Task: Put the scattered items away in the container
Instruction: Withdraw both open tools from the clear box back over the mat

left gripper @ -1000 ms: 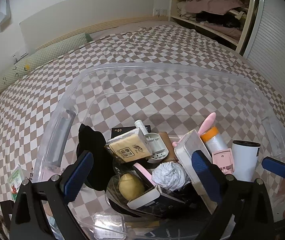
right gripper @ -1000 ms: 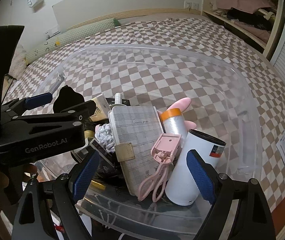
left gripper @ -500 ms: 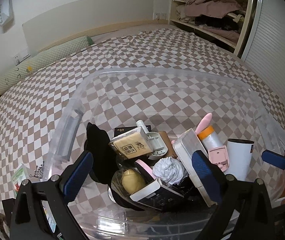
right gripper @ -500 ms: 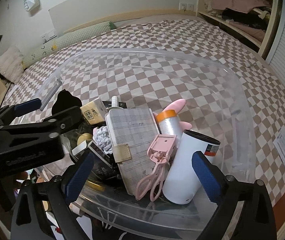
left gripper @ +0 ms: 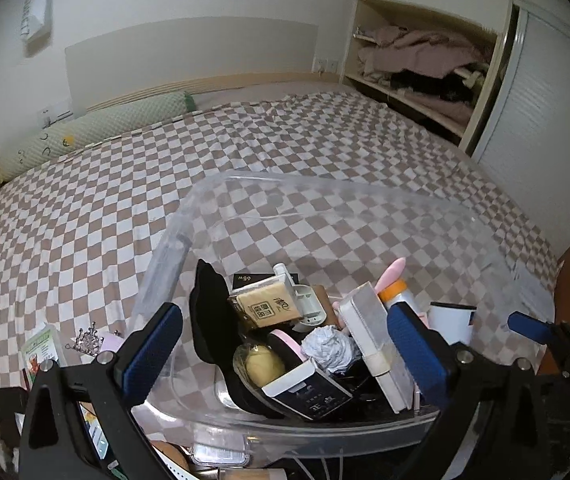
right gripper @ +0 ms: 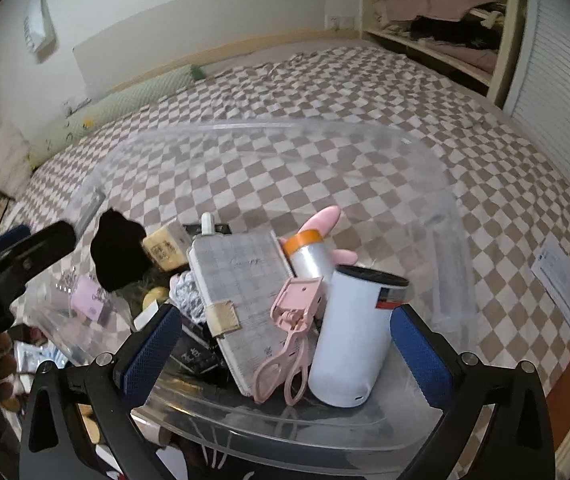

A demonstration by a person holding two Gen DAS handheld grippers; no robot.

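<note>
A clear plastic container [left gripper: 325, 196] [right gripper: 425, 152] stands on the checked bed, holding several items: a grey notebook [right gripper: 245, 284], a white cup [right gripper: 355, 332], pink scissors [right gripper: 285, 356], an orange-capped roll [right gripper: 309, 256], a tissue pack [left gripper: 265, 306], crumpled paper [left gripper: 327, 348] and a black cloth [left gripper: 209, 316]. My left gripper [left gripper: 285, 356] is open and empty over the container's near rim. My right gripper [right gripper: 285, 356] is open and empty, also at the near rim. The left gripper also shows in the right wrist view [right gripper: 13, 256].
Small items lie outside the container at the left: a green-labelled packet [left gripper: 41, 350] and a pink card with hair clips [left gripper: 97, 340]. A paper sheet [right gripper: 565, 280] lies on the bed at the right. A green bolster [left gripper: 97, 136] and shelves with clothes [left gripper: 425, 60] are beyond.
Both grippers have drawn back and up from the container, so it looks smaller and farther. The items inside have not moved.
</note>
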